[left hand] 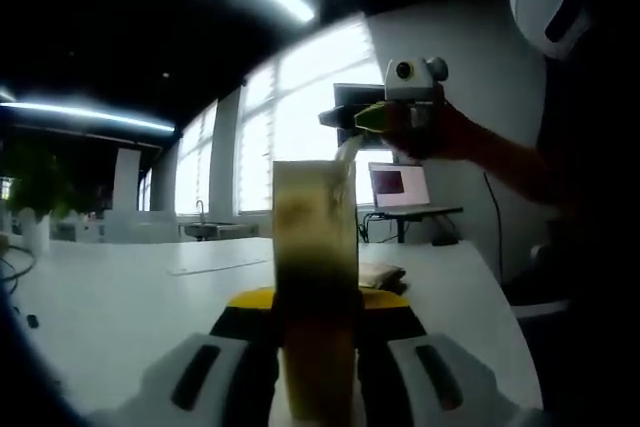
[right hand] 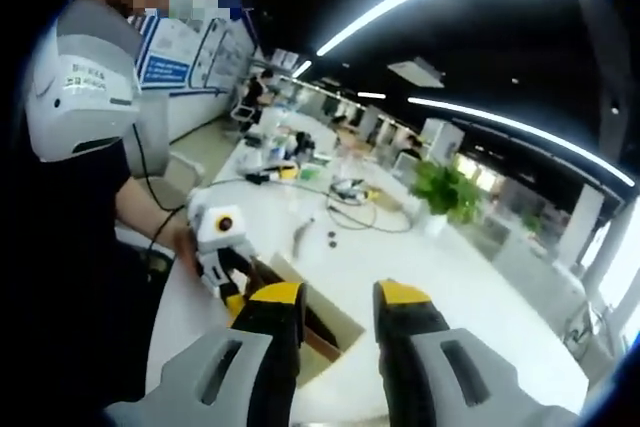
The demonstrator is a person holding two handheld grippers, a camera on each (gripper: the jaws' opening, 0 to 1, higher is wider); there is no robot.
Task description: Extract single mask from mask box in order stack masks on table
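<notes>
Left gripper (left hand: 318, 347): own view, bottom centre; yellow-tipped jaws clamped on the mask box (left hand: 315, 287), which stands upright between them and hides the fingertips.
Mask box, left gripper view: tall narrow face, pale top, darker brown-green lower down, backlit and dim.
Mask box, right gripper view: seen from above as an open brown carton (right hand: 305, 332), lower centre, partly behind the right jaws, with the left gripper (right hand: 225, 267) holding its left edge.
Mask (left hand: 347, 152): pale strip rising from the box top toward the right gripper (left hand: 385, 117), upper centre-right of the left gripper view. Detail too dim to say more.
Right gripper, own view (right hand: 340, 322): jaws stand apart at bottom centre, nothing visible between them. In the left gripper view the tips look closed around the mask's top end; cannot tell which holds.
Hand (left hand: 440, 132): grips the right gripper's body.
Stacked masks (left hand: 380, 273): flat pale pile on the table (left hand: 120, 297), just right of the box.
Beyond, left gripper view: bright windows, laptop (left hand: 398, 187).
Beyond, right gripper view: potted plant (right hand: 445, 192), cables on the table.
</notes>
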